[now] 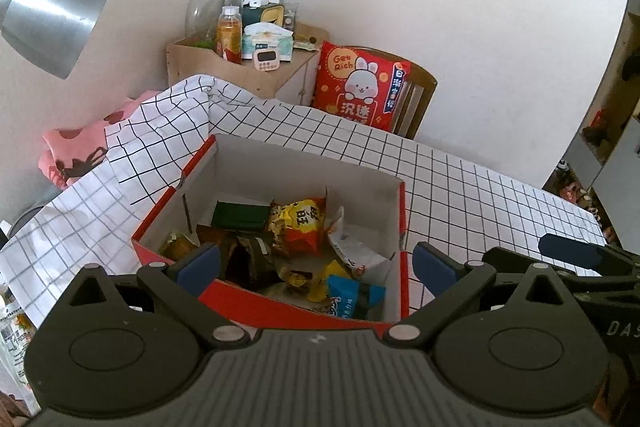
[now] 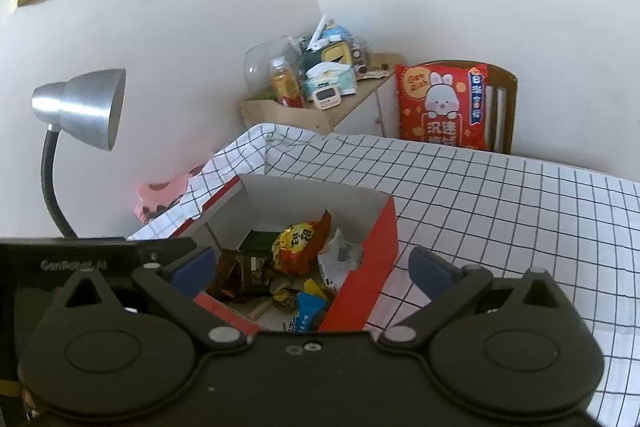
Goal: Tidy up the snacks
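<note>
Snacks (image 1: 298, 227) lie heaped inside the red box (image 1: 256, 311) on the checked cloth. Left gripper (image 1: 316, 263) and right gripper (image 2: 312, 269) hover above the box's near edge, both spread wide, nothing between them. Judgement: sorting looks finished; lift clear without knocking the box wall.

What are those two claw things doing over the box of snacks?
A person holds a gripper in each hand. The left gripper and right gripper are both wide open and hold nothing. They hang over a red box on the checked tablecloth. Snack packets are piled inside the box already.
</note>
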The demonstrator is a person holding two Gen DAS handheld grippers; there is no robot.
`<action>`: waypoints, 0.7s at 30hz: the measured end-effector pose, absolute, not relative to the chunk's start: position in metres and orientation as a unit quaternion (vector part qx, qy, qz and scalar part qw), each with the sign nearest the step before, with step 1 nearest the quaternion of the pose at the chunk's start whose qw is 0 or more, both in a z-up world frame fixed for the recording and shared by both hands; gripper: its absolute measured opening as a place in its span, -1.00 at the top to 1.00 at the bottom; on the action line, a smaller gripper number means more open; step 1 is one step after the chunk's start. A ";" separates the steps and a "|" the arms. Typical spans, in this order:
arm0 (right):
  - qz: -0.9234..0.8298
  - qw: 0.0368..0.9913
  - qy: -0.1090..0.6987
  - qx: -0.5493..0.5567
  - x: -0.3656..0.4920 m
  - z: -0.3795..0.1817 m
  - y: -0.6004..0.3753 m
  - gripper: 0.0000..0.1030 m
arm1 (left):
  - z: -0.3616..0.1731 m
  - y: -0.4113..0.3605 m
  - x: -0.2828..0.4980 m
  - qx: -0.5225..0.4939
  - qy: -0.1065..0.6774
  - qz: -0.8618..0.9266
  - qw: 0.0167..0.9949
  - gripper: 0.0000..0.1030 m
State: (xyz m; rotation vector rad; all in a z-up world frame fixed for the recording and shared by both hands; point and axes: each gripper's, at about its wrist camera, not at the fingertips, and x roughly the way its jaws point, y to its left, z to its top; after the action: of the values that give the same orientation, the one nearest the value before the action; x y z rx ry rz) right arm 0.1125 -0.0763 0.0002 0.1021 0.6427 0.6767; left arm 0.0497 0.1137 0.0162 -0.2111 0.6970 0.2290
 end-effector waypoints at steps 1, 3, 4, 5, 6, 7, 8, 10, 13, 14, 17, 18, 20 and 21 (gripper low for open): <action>0.325 0.893 0.307 0.046 0.110 0.001 -0.077 -0.99 | 0.017 0.112 0.048 -0.101 0.338 0.111 0.929 -1.00; 0.323 0.897 0.300 0.042 0.106 0.002 -0.078 -0.99 | 0.019 0.110 0.045 -0.100 0.338 0.110 0.929 -1.00; 0.321 0.898 0.299 0.043 0.105 0.002 -0.080 -0.99 | 0.020 0.109 0.044 -0.103 0.337 0.107 0.930 -1.00; 0.319 0.898 0.299 0.045 0.104 0.002 -0.081 -0.99 | 0.021 0.108 0.042 -0.102 0.335 0.106 0.930 -1.00; 0.316 0.899 0.299 0.047 0.103 0.002 -0.082 -0.99 | 0.022 0.106 0.040 -0.096 0.331 0.109 0.932 -1.00; 0.314 0.900 0.299 0.049 0.102 0.002 -0.083 -0.99 | 0.023 0.103 0.039 -0.088 0.327 0.112 0.934 -1.00; 0.313 0.900 0.298 0.050 0.101 0.002 -0.084 -0.99 | 0.024 0.101 0.038 -0.081 0.324 0.114 0.936 -1.00; 0.310 0.902 0.296 0.054 0.100 0.002 -0.087 -0.99 | 0.025 0.099 0.037 -0.076 0.322 0.112 0.937 -1.00; 0.311 0.902 0.294 0.058 0.098 0.002 -0.089 -0.99 | 0.027 0.096 0.037 -0.074 0.320 0.110 0.938 -1.00; 0.310 0.903 0.291 0.059 0.097 0.002 -0.090 -0.99 | 0.027 0.095 0.036 -0.072 0.318 0.109 0.939 -1.00; 0.316 0.900 0.292 0.064 0.096 0.003 -0.092 -0.99 | 0.029 0.092 0.035 -0.065 0.312 0.110 0.941 -1.00; 0.315 0.900 0.293 0.066 0.096 0.003 -0.092 -0.99 | 0.029 0.091 0.035 -0.063 0.312 0.110 0.942 -1.00; 0.314 0.899 0.296 0.069 0.096 0.003 -0.092 -0.99 | 0.030 0.091 0.035 -0.064 0.312 0.109 0.942 -1.00; 0.312 0.899 0.300 0.073 0.096 0.003 -0.093 -0.99 | 0.030 0.091 0.035 -0.064 0.312 0.109 0.942 -1.00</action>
State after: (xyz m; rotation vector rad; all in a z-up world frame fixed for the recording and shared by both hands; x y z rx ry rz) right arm 0.0958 -0.0926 0.0027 0.1501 0.6210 0.6464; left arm 0.0351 0.0915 0.0297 -0.1309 0.6371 0.2222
